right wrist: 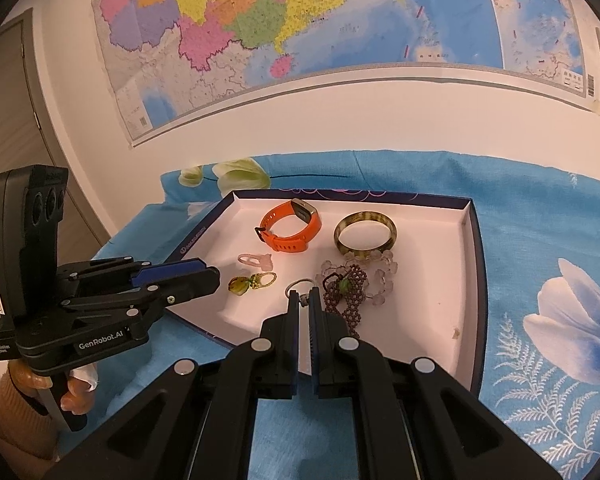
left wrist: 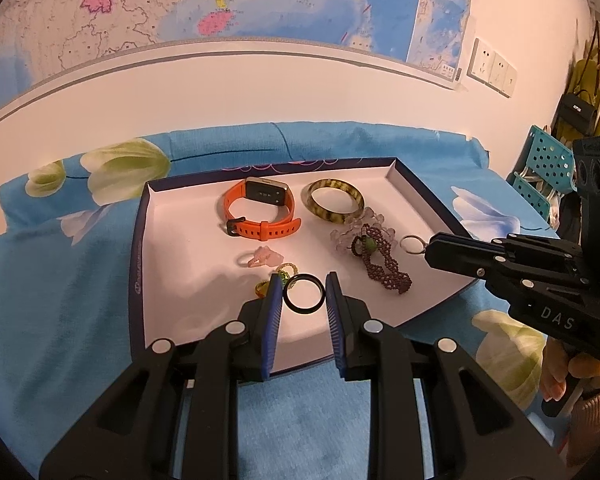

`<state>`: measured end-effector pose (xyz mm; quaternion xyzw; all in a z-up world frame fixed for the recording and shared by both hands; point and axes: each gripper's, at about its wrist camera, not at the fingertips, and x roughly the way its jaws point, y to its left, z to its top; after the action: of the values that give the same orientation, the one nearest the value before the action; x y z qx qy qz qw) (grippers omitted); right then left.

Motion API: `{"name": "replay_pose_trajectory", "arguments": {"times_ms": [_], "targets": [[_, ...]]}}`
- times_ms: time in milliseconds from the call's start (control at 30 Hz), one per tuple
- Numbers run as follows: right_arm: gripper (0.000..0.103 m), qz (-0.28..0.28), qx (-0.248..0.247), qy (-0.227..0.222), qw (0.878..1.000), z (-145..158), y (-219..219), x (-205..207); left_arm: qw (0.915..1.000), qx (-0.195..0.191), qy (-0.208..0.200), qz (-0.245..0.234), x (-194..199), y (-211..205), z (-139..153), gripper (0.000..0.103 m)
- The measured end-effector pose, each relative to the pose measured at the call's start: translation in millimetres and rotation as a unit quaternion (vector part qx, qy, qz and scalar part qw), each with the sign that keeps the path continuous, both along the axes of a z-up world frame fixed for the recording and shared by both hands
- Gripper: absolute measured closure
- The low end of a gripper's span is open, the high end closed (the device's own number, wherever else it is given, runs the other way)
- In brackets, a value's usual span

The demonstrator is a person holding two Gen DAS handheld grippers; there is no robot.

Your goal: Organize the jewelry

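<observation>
Black ring pinched in left gripper, right gripper "GenRobot.AI", apparently clamping silver ring

In the tray, the watch lies left of the bangle, bead bracelets before the bangle.

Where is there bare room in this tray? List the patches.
Widest: the white floor between the bangle and the tray's right wall. Also the strip between the orange watch and the left wall, and the near left corner. Crowded: the middle, where the bead bracelets tangle beside the small rings.
</observation>
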<state>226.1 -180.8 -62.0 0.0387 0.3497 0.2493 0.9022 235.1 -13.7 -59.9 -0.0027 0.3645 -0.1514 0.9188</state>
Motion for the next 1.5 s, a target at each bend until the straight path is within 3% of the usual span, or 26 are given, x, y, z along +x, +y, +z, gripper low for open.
{"name": "replay_pose_trajectory", "arguments": {"times_ms": [1500], "targets": [[0.1,-0.014,-0.007,0.024,1.0,-15,-5,19,0.9995,0.004,0.029,0.013,21,-5,-18,0.081]]}}
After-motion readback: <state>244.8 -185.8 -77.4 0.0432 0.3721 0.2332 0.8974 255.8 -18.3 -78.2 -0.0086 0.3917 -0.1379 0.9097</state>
